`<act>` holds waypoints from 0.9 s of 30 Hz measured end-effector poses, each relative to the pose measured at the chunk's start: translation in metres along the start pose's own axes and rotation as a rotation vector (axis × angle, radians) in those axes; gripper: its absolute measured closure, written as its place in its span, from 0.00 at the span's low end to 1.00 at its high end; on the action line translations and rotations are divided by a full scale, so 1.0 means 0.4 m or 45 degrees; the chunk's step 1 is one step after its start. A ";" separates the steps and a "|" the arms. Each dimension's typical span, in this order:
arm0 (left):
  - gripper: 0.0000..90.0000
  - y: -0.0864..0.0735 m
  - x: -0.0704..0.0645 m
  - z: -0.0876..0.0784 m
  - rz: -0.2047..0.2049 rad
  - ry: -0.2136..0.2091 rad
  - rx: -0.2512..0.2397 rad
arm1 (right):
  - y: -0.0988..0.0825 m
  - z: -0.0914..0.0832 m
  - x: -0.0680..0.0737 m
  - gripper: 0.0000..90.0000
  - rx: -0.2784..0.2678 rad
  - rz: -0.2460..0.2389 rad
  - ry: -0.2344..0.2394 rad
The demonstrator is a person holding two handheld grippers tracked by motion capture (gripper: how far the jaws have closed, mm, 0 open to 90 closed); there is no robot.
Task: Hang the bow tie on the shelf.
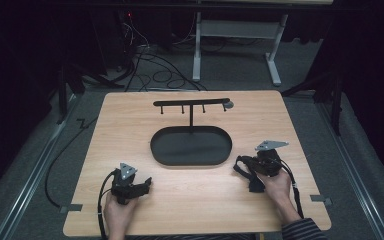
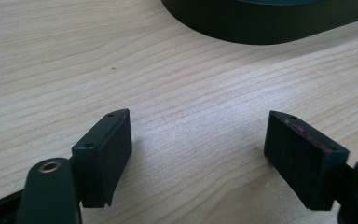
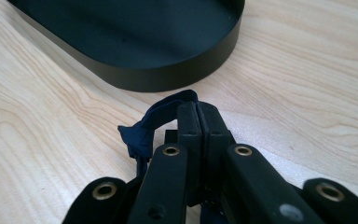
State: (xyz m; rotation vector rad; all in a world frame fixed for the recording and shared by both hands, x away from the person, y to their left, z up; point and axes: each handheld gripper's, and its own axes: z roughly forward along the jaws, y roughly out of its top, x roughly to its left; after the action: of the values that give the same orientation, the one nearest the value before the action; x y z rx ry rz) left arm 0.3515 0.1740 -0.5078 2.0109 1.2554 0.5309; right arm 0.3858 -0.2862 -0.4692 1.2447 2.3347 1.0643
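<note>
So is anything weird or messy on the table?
Nothing spilled or broken. One odd bit: the right gripper is shut on a dark blue cloth strip, knotted and bunched beside it. The black tray sits empty, its hook stand upright.

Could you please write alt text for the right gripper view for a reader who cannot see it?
The right gripper has its two black jaws shut on a dark blue fabric loop, just above a light wooden table. A shallow black oval tray sits beyond it.
</note>
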 end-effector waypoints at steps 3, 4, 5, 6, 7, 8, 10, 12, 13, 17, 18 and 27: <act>0.26 0.000 0.000 0.000 0.000 0.000 0.000 | 0.002 -0.019 0.004 1.00 -0.022 -0.002 0.001; 0.26 0.000 0.000 0.000 0.001 0.000 0.000 | 0.003 -0.024 0.004 1.00 -0.040 -0.012 -0.002; 0.26 0.000 0.000 0.000 0.000 0.000 0.000 | 0.005 -0.033 0.006 1.00 -0.049 -0.006 0.000; 0.26 0.000 0.000 0.000 0.000 0.000 0.000 | 0.007 -0.038 0.006 1.00 -0.058 -0.010 0.000; 0.26 0.000 0.000 0.000 0.000 0.000 0.000 | 0.007 -0.038 0.006 1.00 -0.058 -0.010 0.000; 0.26 0.000 0.000 0.000 0.000 0.000 0.000 | 0.008 -0.044 0.007 1.00 -0.067 -0.012 0.001; 0.26 0.000 0.000 0.000 0.000 0.000 0.000 | 0.015 -0.060 0.011 1.00 -0.088 -0.024 -0.002; 0.26 0.000 0.000 0.000 0.000 0.000 0.000 | 0.018 -0.070 0.014 1.00 -0.103 -0.031 0.001; 0.26 0.000 0.000 0.000 0.000 0.000 0.000 | 0.019 -0.074 0.015 1.00 -0.105 -0.027 0.001; 0.26 0.000 0.000 0.000 0.000 0.000 0.000 | 0.026 -0.087 0.014 1.00 -0.122 -0.034 -0.001; 0.26 0.000 0.000 0.000 0.000 0.000 0.000 | 0.032 -0.095 0.014 1.00 -0.134 -0.039 0.000; 0.26 0.000 0.000 0.000 0.001 0.000 0.000 | 0.055 -0.127 0.020 1.00 -0.183 -0.054 0.006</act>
State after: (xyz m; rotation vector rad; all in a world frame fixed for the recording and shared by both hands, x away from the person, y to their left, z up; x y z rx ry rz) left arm 0.3516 0.1741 -0.5078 2.0114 1.2549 0.5308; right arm 0.3661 -0.2962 -0.4180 1.1365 2.2337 1.1990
